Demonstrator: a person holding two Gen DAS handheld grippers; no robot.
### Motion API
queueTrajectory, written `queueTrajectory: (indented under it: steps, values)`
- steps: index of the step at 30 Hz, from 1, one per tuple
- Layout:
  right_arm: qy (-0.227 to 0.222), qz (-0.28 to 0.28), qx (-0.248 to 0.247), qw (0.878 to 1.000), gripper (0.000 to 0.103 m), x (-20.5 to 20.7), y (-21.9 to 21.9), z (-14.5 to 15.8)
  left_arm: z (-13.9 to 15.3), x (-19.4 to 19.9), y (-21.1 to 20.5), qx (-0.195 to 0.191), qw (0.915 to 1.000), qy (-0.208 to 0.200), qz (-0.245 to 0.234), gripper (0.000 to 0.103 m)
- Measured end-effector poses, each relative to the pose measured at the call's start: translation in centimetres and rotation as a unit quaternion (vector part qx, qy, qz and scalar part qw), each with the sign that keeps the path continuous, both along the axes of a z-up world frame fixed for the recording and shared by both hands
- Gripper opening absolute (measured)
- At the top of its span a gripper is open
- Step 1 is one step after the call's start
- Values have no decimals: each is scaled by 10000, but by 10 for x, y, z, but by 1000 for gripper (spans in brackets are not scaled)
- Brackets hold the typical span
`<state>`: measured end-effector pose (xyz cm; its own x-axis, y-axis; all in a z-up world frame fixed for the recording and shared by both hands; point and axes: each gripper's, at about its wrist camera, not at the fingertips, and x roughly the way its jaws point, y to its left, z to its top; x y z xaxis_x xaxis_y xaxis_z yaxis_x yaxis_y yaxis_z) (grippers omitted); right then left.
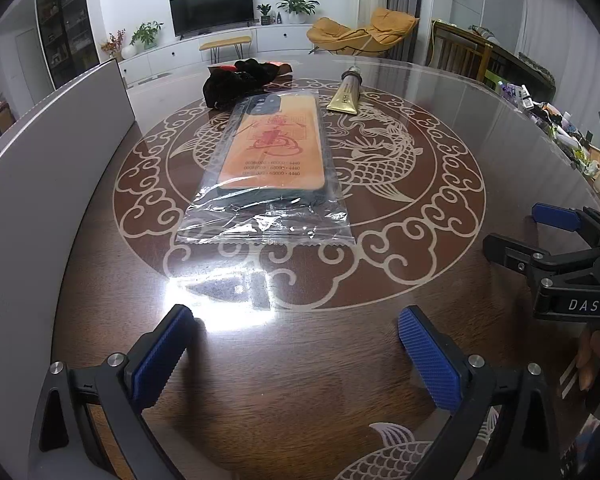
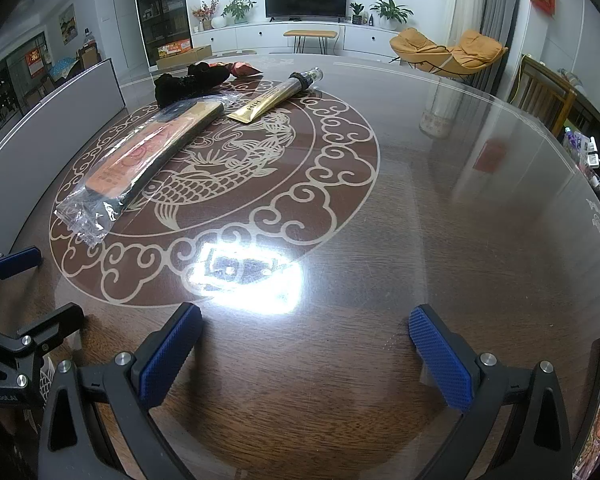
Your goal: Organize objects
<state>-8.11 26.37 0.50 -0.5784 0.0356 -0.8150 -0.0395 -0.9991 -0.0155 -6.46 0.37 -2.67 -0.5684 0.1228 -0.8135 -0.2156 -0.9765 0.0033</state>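
Glossy dark wood table [image 1: 480,152] under a glass sheet, printed with a pale fish-and-cloud medallion, is taking up both views. Three task things are lying on it, one of each: one orange phone case [image 1: 278,142] sealed in a clear crinkly plastic sleeve with a serrated near edge, one gold tube [image 1: 346,94] with a clear ribbed cap at its far end, one crumpled black cloth [image 1: 238,80].

I am holding my left gripper [image 1: 296,356] over the near table, jaws spread wide, nothing between the blue ribbed pads [image 1: 160,364]. My right gripper [image 2: 306,356] is hovering likewise, jaws wide apart and empty; in the left wrist view it is showing at the right edge [image 1: 540,240].

The sleeved case is lying flat at the medallion's centre, straight ahead of my left gripper. The tube is sitting just beyond its far right corner, apart from it. The cloth is bunched at the case's far left end; whether they are touching I cannot tell. One grey panel [image 1: 48,152] is curving along the table's left side. A lamp glare is washing out the glass between grippers and sleeve. Small bottles are crowding a ledge far right.
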Motion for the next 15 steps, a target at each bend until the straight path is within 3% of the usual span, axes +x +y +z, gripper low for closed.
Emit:
queueTrajectory:
  steps: [10,12,15]
  values:
    - [0,-4,0,10000,103,0,0,0,0,-1,0,-5,10000,-24,-21,103]
    - [1,-4,-1,10000,103,0,0,0,3,-4,-2,-12,9996,-272,35,103]
    - [1,-5,0,10000,103,0,0,0,32,-8,-14,516,9986,-13,60,103]
